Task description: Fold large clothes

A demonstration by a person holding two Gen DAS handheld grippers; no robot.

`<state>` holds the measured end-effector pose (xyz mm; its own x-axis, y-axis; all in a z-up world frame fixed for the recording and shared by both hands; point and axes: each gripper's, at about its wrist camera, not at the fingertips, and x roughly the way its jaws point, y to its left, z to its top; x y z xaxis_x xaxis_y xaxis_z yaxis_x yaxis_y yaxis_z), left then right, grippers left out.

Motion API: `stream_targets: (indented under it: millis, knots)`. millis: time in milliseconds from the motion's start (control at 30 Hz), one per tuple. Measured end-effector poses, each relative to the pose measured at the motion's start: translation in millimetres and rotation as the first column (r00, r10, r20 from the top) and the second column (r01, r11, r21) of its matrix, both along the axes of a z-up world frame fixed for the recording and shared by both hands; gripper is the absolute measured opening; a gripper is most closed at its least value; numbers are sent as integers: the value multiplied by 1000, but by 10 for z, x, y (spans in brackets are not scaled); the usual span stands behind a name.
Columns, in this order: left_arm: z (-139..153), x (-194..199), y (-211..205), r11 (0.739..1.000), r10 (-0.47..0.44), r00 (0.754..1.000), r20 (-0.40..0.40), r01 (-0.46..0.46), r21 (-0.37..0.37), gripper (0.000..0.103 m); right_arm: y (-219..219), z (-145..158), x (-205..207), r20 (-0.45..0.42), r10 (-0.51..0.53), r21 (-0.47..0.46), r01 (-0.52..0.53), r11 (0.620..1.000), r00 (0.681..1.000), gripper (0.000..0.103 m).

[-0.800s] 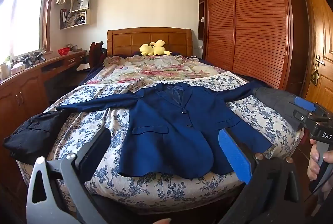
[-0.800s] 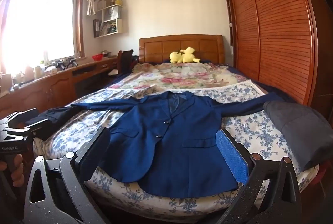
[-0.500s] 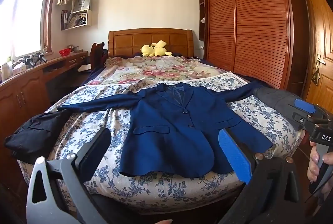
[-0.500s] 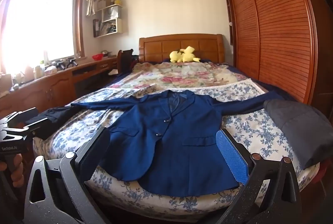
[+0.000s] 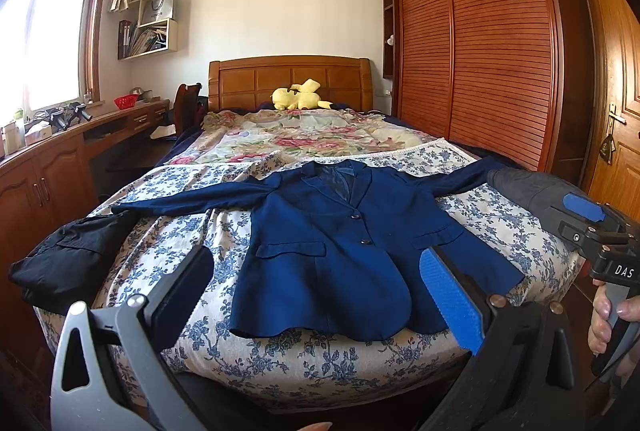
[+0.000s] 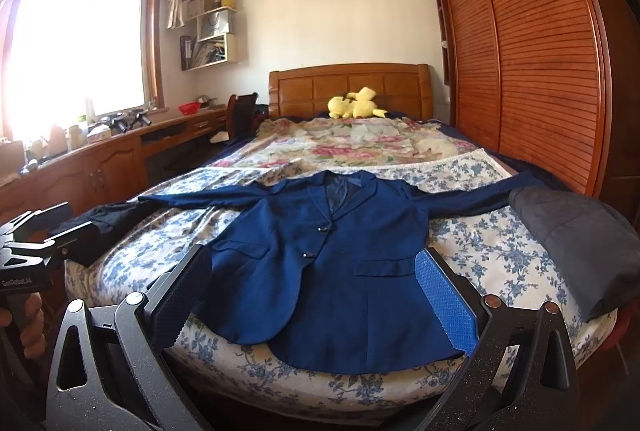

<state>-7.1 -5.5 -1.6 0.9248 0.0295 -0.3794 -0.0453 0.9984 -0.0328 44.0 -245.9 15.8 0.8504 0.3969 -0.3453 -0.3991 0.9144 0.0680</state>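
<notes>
1. Jacket (image 5: 344, 251) lies flat mid-bed (image 5: 280, 363), hem at the foot edge, sleeves spread toward both sides.
2. Dark garment (image 5: 68, 263) at the bed's left edge.
3. Another garment (image 6: 584, 243) at the right edge.
4. Plush toy (image 5: 298, 99) at the headboard (image 5: 288, 79).

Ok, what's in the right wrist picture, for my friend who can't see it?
A dark blue jacket lies flat, buttoned, sleeves spread, on a flowery bed. The open right tool hovers in front of it, holding nothing. A yellow plush toy sits by the wooden headboard.

Bed (image 5: 304, 371) under blue jacket (image 5: 344, 251)
</notes>
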Motion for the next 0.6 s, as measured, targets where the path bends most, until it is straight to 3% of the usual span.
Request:
stream_targets:
  millis: [600]
  knots:
    - [36, -34, -48, 1000, 1, 1000, 13, -1, 9, 103, 91, 65, -100, 11, 1, 1, -1, 1000, 1000, 103]
